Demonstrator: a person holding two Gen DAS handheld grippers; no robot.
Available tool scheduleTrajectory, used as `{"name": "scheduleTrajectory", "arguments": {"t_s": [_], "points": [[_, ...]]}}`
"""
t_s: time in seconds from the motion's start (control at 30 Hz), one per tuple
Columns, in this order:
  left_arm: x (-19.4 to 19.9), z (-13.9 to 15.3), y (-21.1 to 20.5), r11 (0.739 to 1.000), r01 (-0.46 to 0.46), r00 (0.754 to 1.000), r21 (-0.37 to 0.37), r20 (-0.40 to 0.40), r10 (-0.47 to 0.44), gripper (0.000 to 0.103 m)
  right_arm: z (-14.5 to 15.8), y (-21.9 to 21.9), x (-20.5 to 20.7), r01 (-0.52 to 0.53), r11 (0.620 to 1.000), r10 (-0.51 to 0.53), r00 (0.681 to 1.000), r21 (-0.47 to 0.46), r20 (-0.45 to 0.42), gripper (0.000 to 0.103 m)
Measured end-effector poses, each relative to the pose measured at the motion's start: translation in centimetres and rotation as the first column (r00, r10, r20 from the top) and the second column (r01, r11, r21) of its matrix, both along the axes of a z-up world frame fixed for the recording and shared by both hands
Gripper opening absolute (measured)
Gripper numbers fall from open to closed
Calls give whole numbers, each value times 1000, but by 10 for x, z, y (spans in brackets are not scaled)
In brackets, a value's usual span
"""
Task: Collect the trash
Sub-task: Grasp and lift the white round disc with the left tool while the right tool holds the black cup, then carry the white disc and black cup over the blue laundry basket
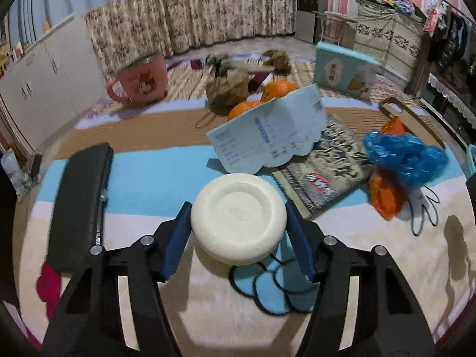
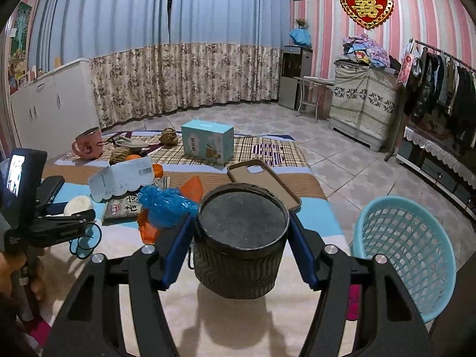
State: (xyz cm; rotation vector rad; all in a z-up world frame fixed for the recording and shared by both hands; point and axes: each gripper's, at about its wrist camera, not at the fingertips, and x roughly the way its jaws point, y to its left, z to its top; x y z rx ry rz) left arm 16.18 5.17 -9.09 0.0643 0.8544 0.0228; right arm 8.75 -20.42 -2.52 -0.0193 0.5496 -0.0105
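My left gripper [image 1: 238,223] is shut on a white round cup [image 1: 239,217], held bottom-first just above the mat; it also shows in the right wrist view [image 2: 78,205]. My right gripper [image 2: 239,232] is shut on a dark ribbed paper cup [image 2: 242,241], held above the mat's near edge. The blue mesh trash basket [image 2: 407,250] stands on the floor right of my right gripper. On the mat lie a blue plastic bag [image 1: 407,157] over orange wrapping [image 1: 386,199], a snack packet [image 1: 321,172] and a white paper slip [image 1: 267,136].
Further back are oranges [image 1: 279,89], a brown crumpled bag [image 1: 229,89], a pink mug [image 1: 142,80], a light blue box [image 2: 206,144] and a brown phone case [image 2: 264,178]. A black case [image 1: 80,202] lies left. A cabinet and clothes rack line the room's sides.
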Motion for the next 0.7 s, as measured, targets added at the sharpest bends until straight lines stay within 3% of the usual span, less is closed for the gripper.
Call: {"name": "scheduleTrajectory", "arguments": {"t_s": [0.13, 0.37, 0.53, 0.7], "points": [[-21, 23, -13, 1000, 27, 997, 8, 70, -28, 61, 9, -18, -9, 26, 1000, -26, 1000, 12, 13, 62], [-44, 71, -56, 990, 135, 975, -52, 183, -123, 61, 23, -72, -21, 111, 993, -112, 994, 26, 15, 62], [-49, 85, -107, 969, 245, 950, -30, 208, -234, 61, 28, -118, -28, 186, 980, -188, 982, 65, 11, 62], [-50, 89, -169, 938, 343, 921, -51, 215, -325, 61, 34, -166, -35, 257, 966, -257, 966, 43, 10, 62]]}}
